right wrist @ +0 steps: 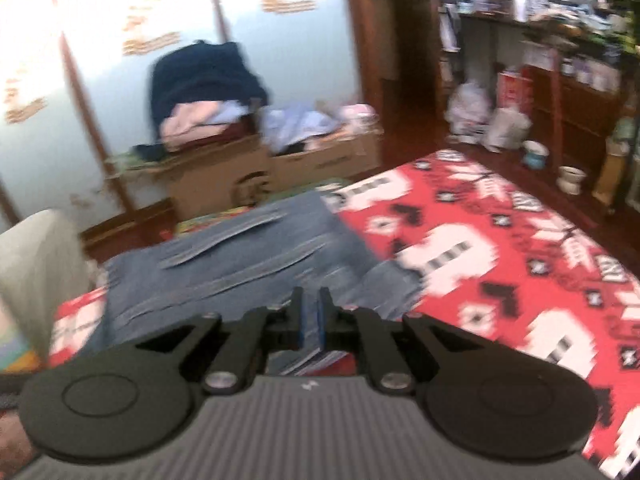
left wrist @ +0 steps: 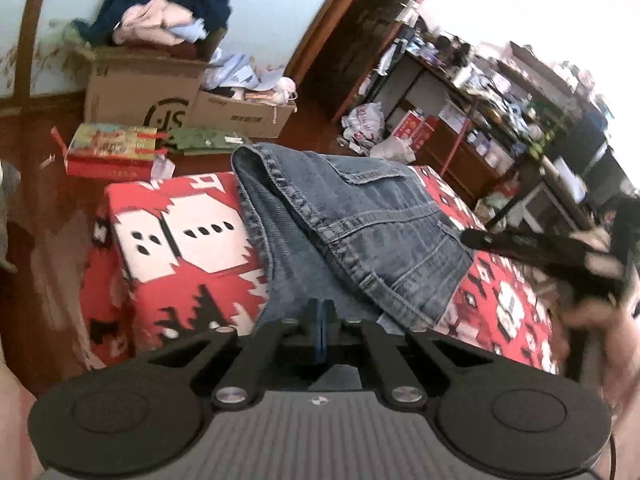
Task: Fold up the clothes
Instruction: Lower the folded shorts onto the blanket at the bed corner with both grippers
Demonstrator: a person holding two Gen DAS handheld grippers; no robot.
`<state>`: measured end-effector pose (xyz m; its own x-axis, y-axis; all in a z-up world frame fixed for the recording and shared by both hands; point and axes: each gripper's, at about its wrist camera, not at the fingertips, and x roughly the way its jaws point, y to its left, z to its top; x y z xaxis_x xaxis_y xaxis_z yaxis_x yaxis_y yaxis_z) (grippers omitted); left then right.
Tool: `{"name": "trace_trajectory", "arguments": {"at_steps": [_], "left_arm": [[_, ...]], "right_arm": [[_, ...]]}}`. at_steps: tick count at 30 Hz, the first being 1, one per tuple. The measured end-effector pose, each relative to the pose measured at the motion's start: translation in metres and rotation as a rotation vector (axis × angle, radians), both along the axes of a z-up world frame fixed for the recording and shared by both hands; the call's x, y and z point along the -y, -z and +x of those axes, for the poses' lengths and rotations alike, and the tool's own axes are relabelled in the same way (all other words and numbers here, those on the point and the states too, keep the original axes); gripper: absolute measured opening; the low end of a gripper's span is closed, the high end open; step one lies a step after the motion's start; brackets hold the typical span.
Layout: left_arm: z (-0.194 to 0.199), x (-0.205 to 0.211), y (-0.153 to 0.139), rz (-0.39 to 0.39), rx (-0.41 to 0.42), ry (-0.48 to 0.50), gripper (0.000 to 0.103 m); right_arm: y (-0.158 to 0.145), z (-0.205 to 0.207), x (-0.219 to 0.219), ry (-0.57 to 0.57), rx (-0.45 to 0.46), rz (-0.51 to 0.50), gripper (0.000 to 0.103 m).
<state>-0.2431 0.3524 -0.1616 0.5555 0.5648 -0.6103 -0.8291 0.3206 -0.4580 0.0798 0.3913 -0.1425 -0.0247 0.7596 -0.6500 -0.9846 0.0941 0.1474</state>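
Folded blue jeans (left wrist: 360,220) lie on a red, white and black patterned cover (left wrist: 180,240), back pocket facing up. My left gripper (left wrist: 320,309) hovers over their near edge, shut, pads together with nothing between them. The right gripper (left wrist: 470,236) reaches in from the right, blurred, its tip at the jeans' right edge, a hand (left wrist: 592,320) behind it. In the right wrist view the jeans (right wrist: 240,264) lie ahead and to the left on the cover (right wrist: 480,240). There my right gripper (right wrist: 312,304) stands above their near corner with a narrow gap between its pads, gripping nothing.
Cardboard boxes (left wrist: 140,92) piled with clothes stand on the wooden floor beyond the bed. A red gift box (left wrist: 108,152) lies beside them. Cluttered shelves (left wrist: 500,100) line the right wall, with white pots (right wrist: 572,178) on the floor. A pale trouser leg (right wrist: 36,264) is at left.
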Motion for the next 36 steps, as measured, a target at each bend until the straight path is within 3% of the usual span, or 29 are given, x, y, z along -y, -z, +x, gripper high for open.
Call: {"name": "trace_trajectory", "arguments": {"at_steps": [3,7,14,20,25,28,30,31,32,36], "left_arm": [[-0.007,0.006,-0.002,0.033,-0.032,0.059,0.004],[-0.017,0.014,-0.002,0.061,-0.068,0.113,0.003],[-0.024,0.026,-0.002,0.066,-0.101,0.151,0.003],[-0.034,0.033,-0.004,0.021,-0.154,0.169,0.005],[-0.039,0.045,-0.022,0.056,-0.147,0.251,0.005],[-0.038,0.053,-0.039,0.096,-0.146,0.310,0.009],[-0.036,0.060,-0.053,0.144,-0.152,0.341,0.018],[-0.035,0.063,-0.060,0.167,-0.155,0.357,0.027],[-0.034,0.066,-0.066,0.195,-0.156,0.377,0.034],[-0.027,0.077,-0.084,0.253,-0.159,0.438,0.041]], "right_arm": [[0.015,0.016,-0.020,0.038,0.021,-0.047,0.000],[0.024,0.031,-0.023,0.047,-0.049,-0.015,0.000],[0.029,0.030,-0.009,0.097,-0.074,-0.016,0.000],[0.005,0.029,0.027,0.177,-0.064,0.005,0.001],[-0.031,0.005,0.071,0.205,-0.055,0.053,0.003],[-0.048,-0.022,0.107,0.246,-0.041,0.080,0.010],[-0.059,-0.042,0.136,0.284,-0.017,0.092,0.018],[-0.063,-0.052,0.151,0.320,0.003,0.097,0.022],[-0.067,-0.062,0.166,0.360,0.024,0.100,0.032],[-0.076,-0.088,0.218,0.442,0.044,0.084,0.044]]}}
